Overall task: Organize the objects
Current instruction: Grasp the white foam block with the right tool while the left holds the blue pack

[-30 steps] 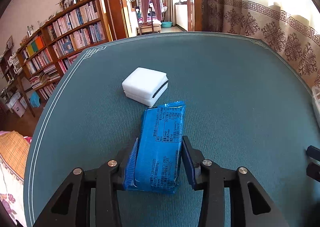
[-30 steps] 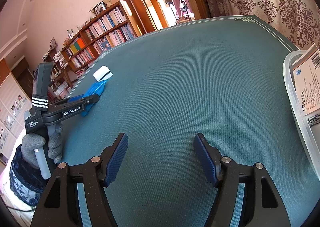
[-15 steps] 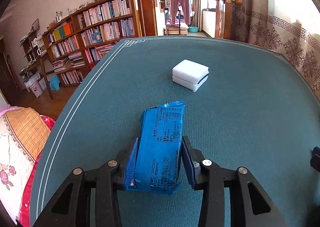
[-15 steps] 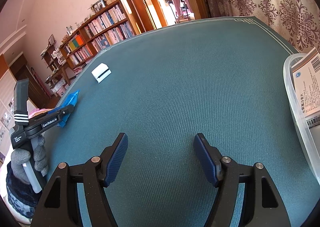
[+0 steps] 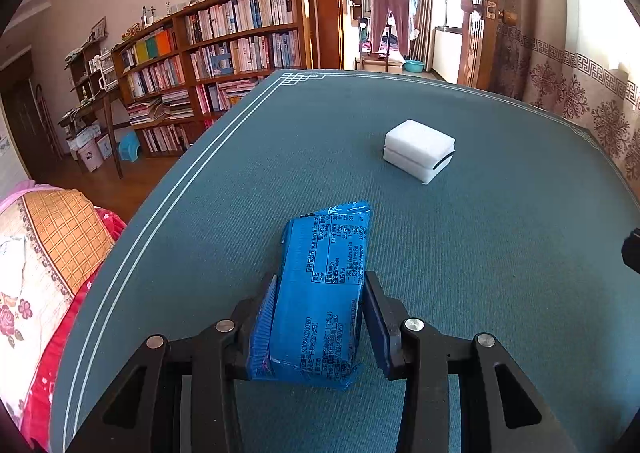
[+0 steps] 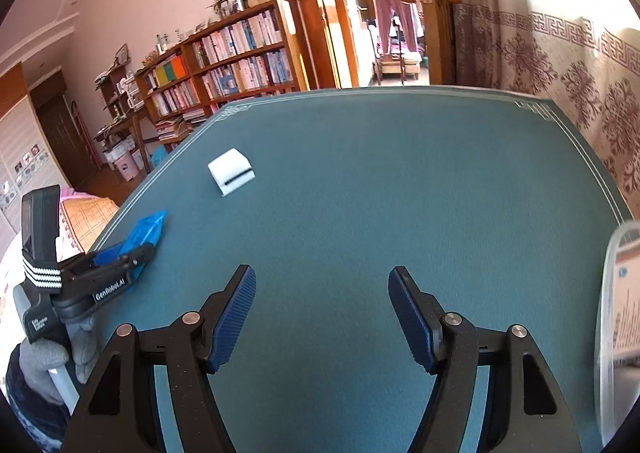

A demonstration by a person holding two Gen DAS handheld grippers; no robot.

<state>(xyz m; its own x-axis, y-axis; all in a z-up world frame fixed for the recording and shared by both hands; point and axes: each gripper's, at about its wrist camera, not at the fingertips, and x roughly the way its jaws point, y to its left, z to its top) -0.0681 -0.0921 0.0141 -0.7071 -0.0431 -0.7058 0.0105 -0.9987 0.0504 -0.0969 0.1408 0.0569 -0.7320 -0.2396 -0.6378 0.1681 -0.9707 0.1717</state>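
Note:
A blue snack packet (image 5: 320, 293) with printed text sits between the pads of my left gripper (image 5: 320, 305), which is shut on its sides just above the teal table. The same blue packet (image 6: 146, 231) shows at the left of the right wrist view, held by the left gripper (image 6: 124, 257) in a grey-gloved hand. A white sponge block (image 5: 418, 149) lies on the table beyond it, also seen as a white block (image 6: 232, 171) left of centre. My right gripper (image 6: 322, 313) stands open over bare cloth with nothing between its fingers.
A clear plastic bin (image 6: 612, 293) holding a printed box stands at the table's right edge. The teal tablecloth (image 5: 500, 253) has a white border line. A floral cushion (image 5: 36, 253) lies past the left edge. Bookshelves (image 5: 224, 53) and a doorway stand behind.
The left gripper has carried the blue packet toward the table's left edge, so the white block now sits further right and away. The right gripper has swung left and risen; the bin has slid toward the right edge.

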